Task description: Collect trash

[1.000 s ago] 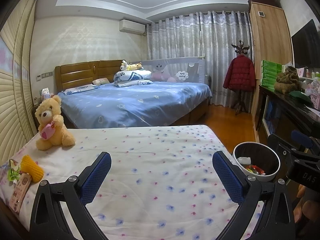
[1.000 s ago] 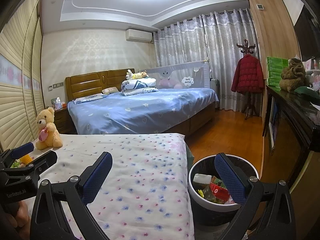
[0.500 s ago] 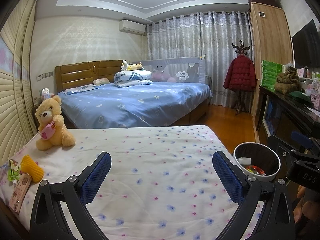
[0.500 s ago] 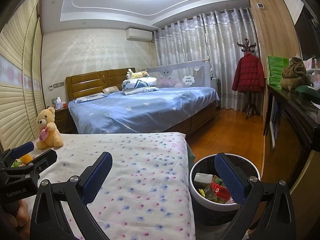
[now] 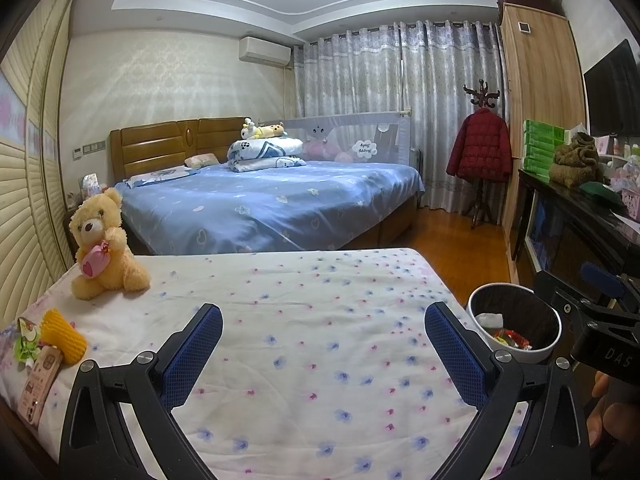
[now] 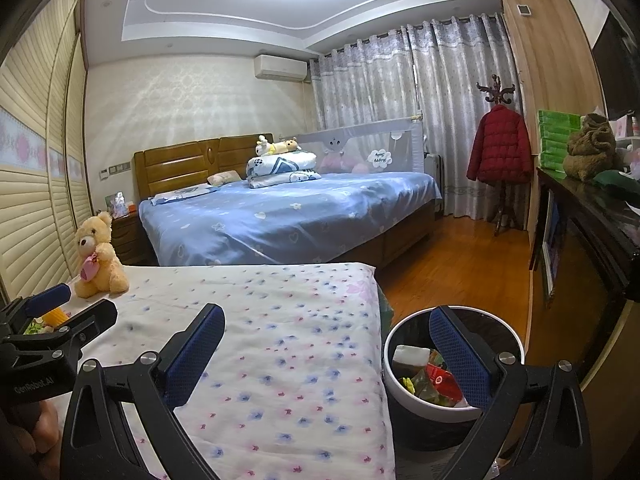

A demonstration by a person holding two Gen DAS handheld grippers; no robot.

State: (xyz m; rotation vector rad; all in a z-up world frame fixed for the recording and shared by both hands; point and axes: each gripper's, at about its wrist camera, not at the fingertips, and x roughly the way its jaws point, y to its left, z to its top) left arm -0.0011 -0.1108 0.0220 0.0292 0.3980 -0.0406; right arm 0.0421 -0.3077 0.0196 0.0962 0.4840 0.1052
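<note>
White cloth with little blue and pink flowers is covering the small bed (image 5: 304, 320), and it is lying right under both claws. Past the claws, farther into the room, the big blue bed (image 5: 272, 204) is sitting by the grey curtains (image 5: 392, 92).

To the right of the left claw (image 5: 323, 340), down beside the small bed, the round trash bin (image 5: 516, 356) is standing on the floor. In the right wrist view the trash bin (image 6: 404, 384) is sitting just under the right claw (image 6: 326, 346), and one blue finger (image 6: 460, 356) is hanging over its mouth. Wrappers (image 6: 440, 380) in red, green and white are lying inside it.

The left claw is spread wide with nothing between its fingers. The right claw is spread wide too, and it is holding nothing.

Far to the left of the left claw, a yellow teddy bear (image 5: 102, 248) is sitting up on the small bed, hugging a pink heart. Nearer, at the left edge of the bed, some trash is waiting: a yellow foam net (image 5: 64, 336), a green packet (image 5: 24, 344) touching it, and a flat pink box (image 5: 38, 388) just beside them.
</note>
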